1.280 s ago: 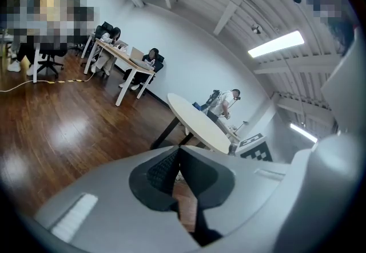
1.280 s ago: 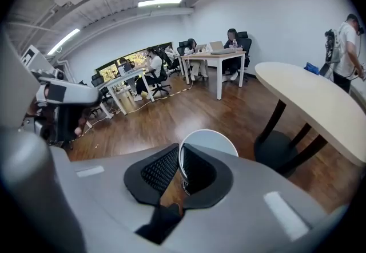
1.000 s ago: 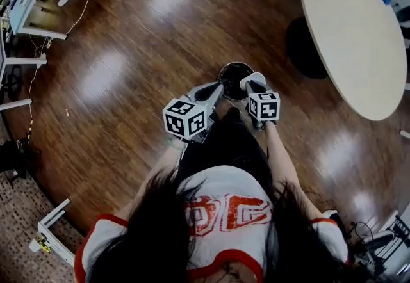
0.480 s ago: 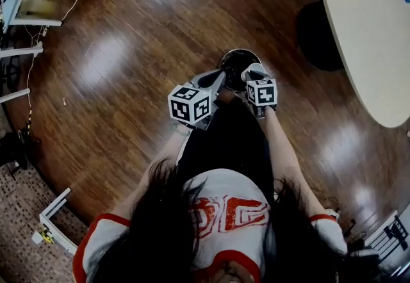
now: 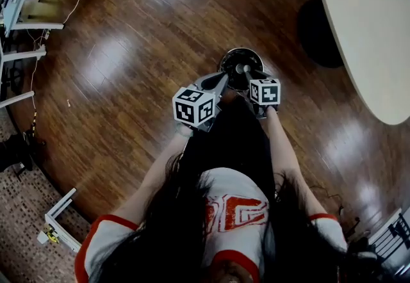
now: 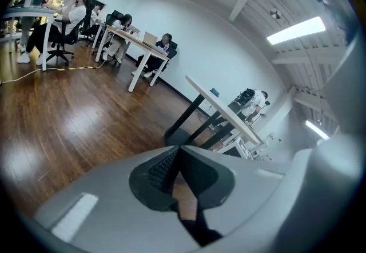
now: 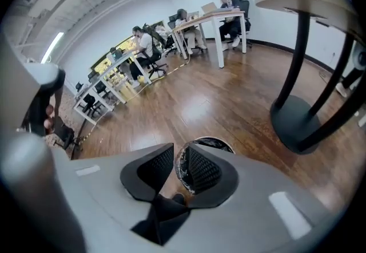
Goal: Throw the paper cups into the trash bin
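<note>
1. Head view: the trash bin (image 5: 236,56) sits on the wood floor (image 5: 128,51) right in front of the person, a little way from the dark base (image 5: 317,32) of the round table (image 5: 365,32). Both grippers point down at it. The right gripper (image 5: 245,72) has its tips over the opening and the left gripper (image 5: 221,79) is at the near rim. Big change: a moment ago a white paper cup sat in the right gripper, and now it's gone from there. I can't spot it in any view.
2. Left gripper view: the left gripper (image 6: 178,149) has its jaws closed tip to tip with nothing between them. It looks the same as before.
3. Right gripper view: the right gripper (image 7: 180,151) has just been opening its jaws. There's a narrow gap now with nothing in it, and the trash bin (image 7: 217,143) shows right past the tips.
</note>
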### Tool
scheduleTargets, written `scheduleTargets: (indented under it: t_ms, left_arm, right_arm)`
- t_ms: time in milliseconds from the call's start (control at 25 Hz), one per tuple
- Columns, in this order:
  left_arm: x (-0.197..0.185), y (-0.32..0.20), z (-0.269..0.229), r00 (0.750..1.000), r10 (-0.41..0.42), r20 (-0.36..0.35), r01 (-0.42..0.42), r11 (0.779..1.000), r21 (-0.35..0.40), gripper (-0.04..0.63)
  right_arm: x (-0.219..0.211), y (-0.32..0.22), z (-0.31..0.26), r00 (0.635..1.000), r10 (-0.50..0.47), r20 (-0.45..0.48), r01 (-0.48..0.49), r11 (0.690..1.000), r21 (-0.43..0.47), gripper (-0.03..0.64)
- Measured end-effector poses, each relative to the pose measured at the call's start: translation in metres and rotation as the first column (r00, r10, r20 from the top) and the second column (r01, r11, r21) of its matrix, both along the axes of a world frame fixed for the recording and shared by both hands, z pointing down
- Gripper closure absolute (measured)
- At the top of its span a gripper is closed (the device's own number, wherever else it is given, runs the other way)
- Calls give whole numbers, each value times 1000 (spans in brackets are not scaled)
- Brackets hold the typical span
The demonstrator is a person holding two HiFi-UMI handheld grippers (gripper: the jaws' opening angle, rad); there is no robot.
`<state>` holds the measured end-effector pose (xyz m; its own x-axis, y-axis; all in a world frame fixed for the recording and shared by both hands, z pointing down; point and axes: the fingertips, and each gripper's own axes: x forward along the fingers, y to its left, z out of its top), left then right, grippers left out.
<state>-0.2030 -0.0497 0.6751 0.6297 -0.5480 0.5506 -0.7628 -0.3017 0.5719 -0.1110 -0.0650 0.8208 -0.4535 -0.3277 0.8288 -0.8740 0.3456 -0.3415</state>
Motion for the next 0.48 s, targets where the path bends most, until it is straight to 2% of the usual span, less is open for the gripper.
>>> scheduleTargets:
  t_ms: [160, 360, 480]
  left_arm:
    - [-7, 7, -18, 1000, -28, -10, 28, 1000, -13, 595]
    - [-5, 6, -44, 999, -22, -27, 21, 1000, -16, 595]
    - [6, 6, -57, 999, 0, -40, -1, 1000, -9, 595]
  right_arm:
    - [12, 5, -27, 989, 124, 77, -124, 992, -2, 555]
    - [16, 3, -69, 978, 172, 122, -178, 983, 40, 612]
    - [18, 0, -97, 964, 199, 175, -214, 974, 73, 614]
